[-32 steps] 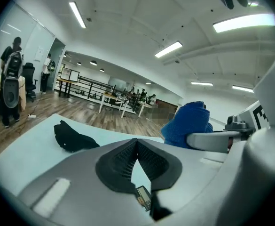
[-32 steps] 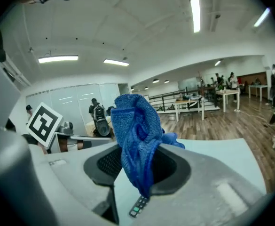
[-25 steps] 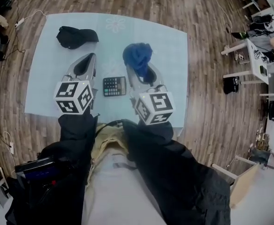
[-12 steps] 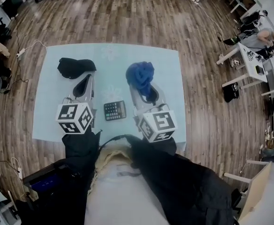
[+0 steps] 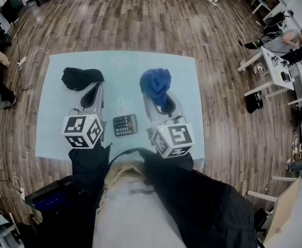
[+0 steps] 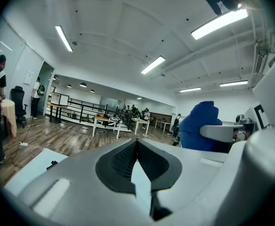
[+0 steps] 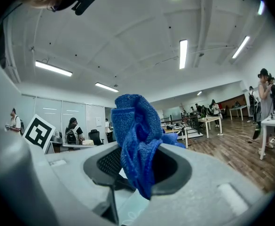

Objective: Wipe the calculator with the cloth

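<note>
Between the closed fingers of the right gripper (image 7: 137, 166), a blue cloth (image 7: 135, 126) is pinched, bunched upward. The left gripper (image 6: 136, 147) has its fingers together, empty. The calculator (image 5: 125, 125) lies flat on the tabletop (image 5: 187, 87) between both grippers, touching neither.

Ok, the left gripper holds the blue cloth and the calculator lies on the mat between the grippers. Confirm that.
Wrong gripper: the right gripper holds the blue cloth, as the right gripper view shows; the left gripper is shut on nothing. The calculator does lie on the mat between the grippers.
</note>
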{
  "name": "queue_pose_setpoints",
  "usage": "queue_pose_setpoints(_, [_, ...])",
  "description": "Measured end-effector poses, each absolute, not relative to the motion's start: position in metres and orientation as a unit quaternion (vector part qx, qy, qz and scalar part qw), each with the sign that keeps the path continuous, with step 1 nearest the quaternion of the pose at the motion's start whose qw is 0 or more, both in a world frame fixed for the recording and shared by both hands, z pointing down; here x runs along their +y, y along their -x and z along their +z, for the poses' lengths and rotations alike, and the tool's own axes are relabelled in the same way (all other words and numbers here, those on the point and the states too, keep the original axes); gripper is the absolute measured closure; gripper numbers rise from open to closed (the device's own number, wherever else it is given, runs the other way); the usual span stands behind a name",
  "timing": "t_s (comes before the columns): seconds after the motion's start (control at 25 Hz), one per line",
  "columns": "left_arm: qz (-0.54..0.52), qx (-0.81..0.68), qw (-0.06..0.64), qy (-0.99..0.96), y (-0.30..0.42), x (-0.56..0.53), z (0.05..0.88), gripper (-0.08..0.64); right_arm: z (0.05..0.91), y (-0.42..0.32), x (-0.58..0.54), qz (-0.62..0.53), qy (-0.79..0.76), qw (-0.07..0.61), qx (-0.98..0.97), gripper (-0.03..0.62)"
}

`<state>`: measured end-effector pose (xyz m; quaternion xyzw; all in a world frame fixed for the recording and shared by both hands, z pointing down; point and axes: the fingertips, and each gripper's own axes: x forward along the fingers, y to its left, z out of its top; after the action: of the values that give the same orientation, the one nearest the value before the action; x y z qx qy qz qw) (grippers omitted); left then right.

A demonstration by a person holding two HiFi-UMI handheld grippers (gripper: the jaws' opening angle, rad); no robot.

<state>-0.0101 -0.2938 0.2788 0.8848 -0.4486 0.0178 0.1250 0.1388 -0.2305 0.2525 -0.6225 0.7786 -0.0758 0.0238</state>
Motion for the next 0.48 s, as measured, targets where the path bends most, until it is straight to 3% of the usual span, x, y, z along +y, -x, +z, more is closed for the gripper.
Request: queue_pose_setpoints(0.48, [0.024,-0.425,0.132,-0.895,-0.008,-0.301,0.288,0.558,0.254,-0.148,-0.230,-0.069,0.639,0.023,0.766,0.437])
